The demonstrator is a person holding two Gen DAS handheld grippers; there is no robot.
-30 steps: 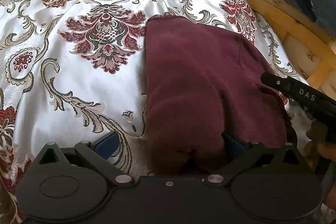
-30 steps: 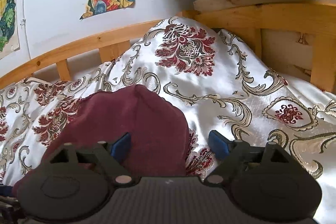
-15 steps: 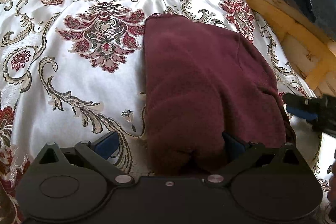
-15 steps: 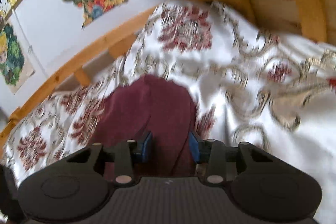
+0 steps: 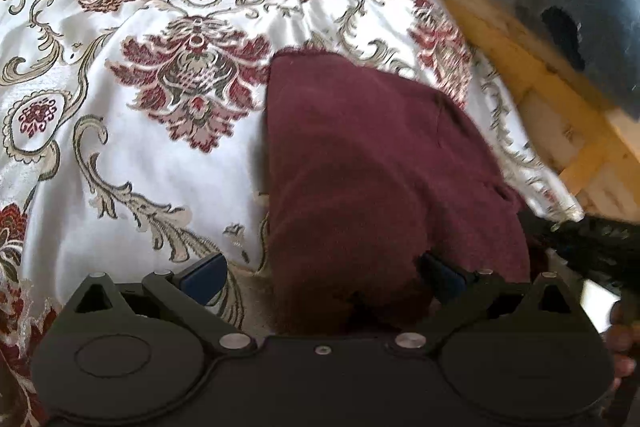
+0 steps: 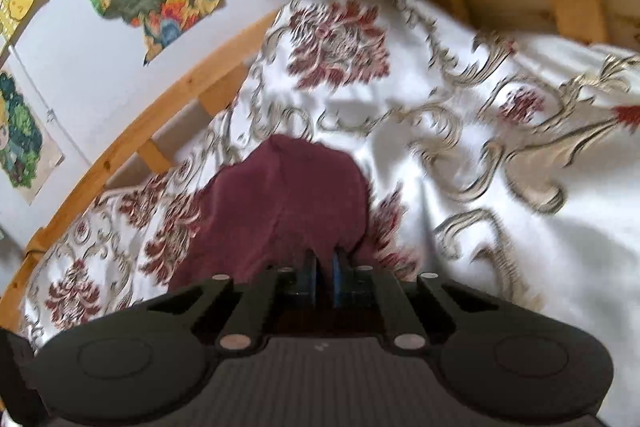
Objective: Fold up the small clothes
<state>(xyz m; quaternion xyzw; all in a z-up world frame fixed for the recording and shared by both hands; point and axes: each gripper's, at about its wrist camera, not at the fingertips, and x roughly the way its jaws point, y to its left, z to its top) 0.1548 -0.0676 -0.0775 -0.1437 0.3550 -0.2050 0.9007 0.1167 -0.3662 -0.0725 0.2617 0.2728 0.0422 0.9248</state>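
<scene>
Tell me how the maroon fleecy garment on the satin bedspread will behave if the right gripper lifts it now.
The maroon fleecy garment will probably droop, since it already lies in soft folds. The right gripper pinches only one edge, so the rest likely trails. The satin bedspread looks glossy, so it may slide easily.

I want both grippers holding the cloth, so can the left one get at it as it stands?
Probably yes. The left gripper is open with the cloth lying between its fingers, nothing in the way. The right gripper is shut on the cloth's edge.
</scene>
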